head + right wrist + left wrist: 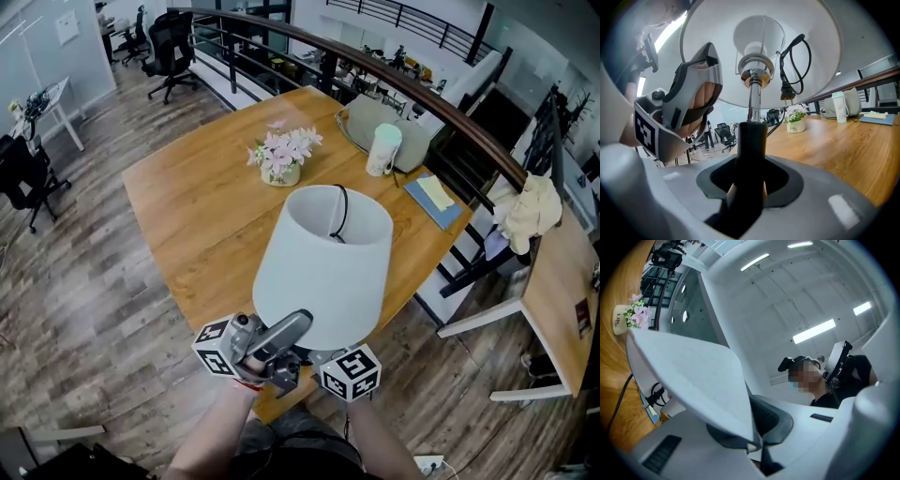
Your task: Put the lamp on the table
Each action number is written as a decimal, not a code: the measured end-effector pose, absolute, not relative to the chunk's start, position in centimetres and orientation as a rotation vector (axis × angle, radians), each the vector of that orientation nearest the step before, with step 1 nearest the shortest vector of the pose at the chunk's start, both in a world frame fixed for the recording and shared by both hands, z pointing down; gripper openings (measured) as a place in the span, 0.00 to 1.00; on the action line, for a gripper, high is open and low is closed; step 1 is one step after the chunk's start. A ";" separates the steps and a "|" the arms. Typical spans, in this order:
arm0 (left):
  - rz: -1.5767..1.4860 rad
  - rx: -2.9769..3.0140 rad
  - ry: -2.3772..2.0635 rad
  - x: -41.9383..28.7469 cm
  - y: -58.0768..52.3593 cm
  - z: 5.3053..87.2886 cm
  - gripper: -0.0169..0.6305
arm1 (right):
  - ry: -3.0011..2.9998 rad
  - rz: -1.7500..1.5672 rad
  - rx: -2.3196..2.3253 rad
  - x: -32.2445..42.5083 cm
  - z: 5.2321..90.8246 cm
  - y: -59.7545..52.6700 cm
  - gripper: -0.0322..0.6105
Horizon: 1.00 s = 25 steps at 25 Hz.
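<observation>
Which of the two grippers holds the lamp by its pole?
The right gripper, clamped on the dark pole; the left gripper pinches the shade by its rim.

Even bright indoor light filling all views. Long white ceiling light strips [813, 331] glaring. Fisheye bending edges, corners darkening. Close white conical lampshade [693, 380] blurring.

Brown wooden tabletop [178, 202]: left half open
From its centre: bare from 8 to 11 o'clock; pink flowers in cream pot [281, 159] at 12; white tumbler [382, 150], grey bag [361, 117] at 1; blue notebook [448, 216] at 3.
</observation>
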State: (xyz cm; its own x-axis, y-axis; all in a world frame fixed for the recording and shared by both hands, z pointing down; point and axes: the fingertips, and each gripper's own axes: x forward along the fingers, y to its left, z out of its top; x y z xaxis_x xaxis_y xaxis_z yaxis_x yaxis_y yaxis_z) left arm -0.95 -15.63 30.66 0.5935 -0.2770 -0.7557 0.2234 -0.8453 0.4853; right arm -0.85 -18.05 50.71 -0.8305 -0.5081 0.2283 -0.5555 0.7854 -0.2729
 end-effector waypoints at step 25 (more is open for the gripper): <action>-1.164 2.222 0.058 -1.7 -24.3 32.1 0.03 | -2.773 0.473 0.961 -1.3 52.0 -27.0 0.30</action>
